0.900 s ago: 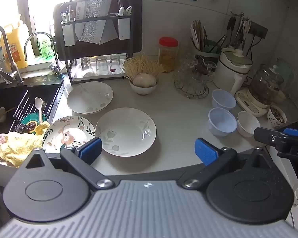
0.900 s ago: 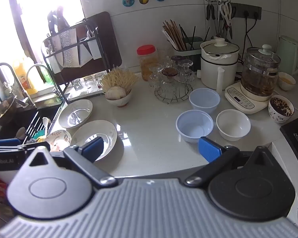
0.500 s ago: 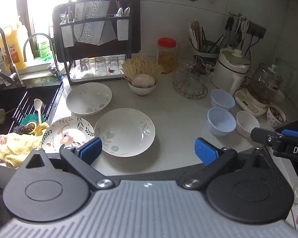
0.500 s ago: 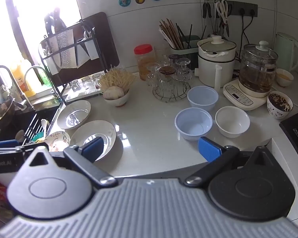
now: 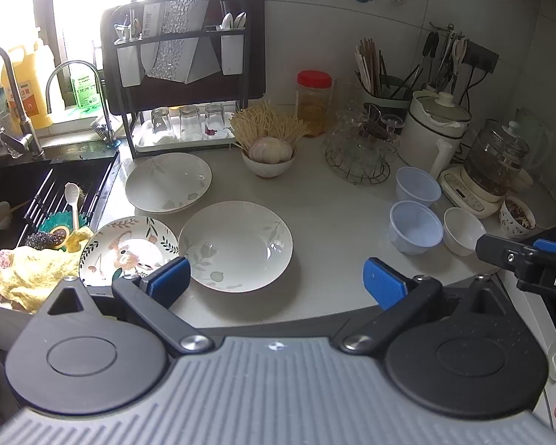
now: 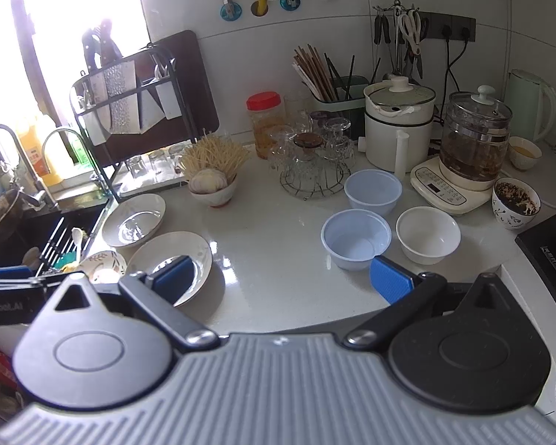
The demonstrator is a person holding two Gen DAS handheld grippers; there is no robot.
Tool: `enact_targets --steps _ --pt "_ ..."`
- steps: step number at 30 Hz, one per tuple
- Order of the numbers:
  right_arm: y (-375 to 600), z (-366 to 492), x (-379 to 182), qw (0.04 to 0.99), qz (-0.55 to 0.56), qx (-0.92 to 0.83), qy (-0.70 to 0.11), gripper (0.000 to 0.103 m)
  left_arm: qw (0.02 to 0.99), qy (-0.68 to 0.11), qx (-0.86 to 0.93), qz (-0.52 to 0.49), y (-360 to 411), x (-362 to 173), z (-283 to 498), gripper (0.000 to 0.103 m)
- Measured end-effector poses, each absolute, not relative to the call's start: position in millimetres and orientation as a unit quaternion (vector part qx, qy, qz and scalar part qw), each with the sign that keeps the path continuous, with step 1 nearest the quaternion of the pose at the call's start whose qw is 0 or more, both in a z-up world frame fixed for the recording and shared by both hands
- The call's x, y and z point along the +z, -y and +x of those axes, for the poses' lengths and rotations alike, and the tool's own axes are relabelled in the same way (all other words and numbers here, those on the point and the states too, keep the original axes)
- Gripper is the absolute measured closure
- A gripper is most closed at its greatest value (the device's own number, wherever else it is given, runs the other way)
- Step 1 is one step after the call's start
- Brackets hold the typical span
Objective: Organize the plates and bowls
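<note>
Three plates lie on the white counter: a white plate point(image 5: 237, 244) in the middle, another white plate point(image 5: 168, 181) behind it, and a floral plate point(image 5: 126, 246) by the sink. Two blue plastic bowls point(image 5: 411, 226) point(image 5: 417, 185) and a white bowl point(image 5: 461, 230) stand at the right. My left gripper point(image 5: 274, 282) is open and empty, above the counter's front edge before the middle plate. My right gripper point(image 6: 281, 278) is open and empty, near the front edge; the nearer blue bowl point(image 6: 356, 239) and the white bowl point(image 6: 428, 235) lie just beyond its right finger.
A black sink point(image 5: 22, 193) with a yellow cloth point(image 5: 33, 274) is at the left. A dish rack point(image 5: 181, 74), a garlic bowl point(image 5: 268, 157), a glass stand point(image 5: 359, 148), a cooker point(image 5: 435, 129), a glass kettle point(image 5: 495, 163) and a patterned cup point(image 5: 517, 217) line the back.
Both grippers have drifted slightly; the right wrist view has shifted a little towards the bowls. Nothing on the counter has moved.
</note>
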State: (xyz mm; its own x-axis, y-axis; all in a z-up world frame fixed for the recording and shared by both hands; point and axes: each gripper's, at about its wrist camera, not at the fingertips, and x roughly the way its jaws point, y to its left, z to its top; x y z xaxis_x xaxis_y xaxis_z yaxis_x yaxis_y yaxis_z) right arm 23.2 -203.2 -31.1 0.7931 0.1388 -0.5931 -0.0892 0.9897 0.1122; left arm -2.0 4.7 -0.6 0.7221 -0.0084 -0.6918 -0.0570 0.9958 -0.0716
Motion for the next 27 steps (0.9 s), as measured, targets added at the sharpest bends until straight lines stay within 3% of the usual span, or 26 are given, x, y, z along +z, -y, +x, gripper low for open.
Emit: enact_targets --steps 27 --pt "201.0 21.3 -40.6 0.946 0.041 0.065 -0.316 0.000 0.928 -0.368 0.021 -0.054 -8.2 -2.6 -8.9 0.002"
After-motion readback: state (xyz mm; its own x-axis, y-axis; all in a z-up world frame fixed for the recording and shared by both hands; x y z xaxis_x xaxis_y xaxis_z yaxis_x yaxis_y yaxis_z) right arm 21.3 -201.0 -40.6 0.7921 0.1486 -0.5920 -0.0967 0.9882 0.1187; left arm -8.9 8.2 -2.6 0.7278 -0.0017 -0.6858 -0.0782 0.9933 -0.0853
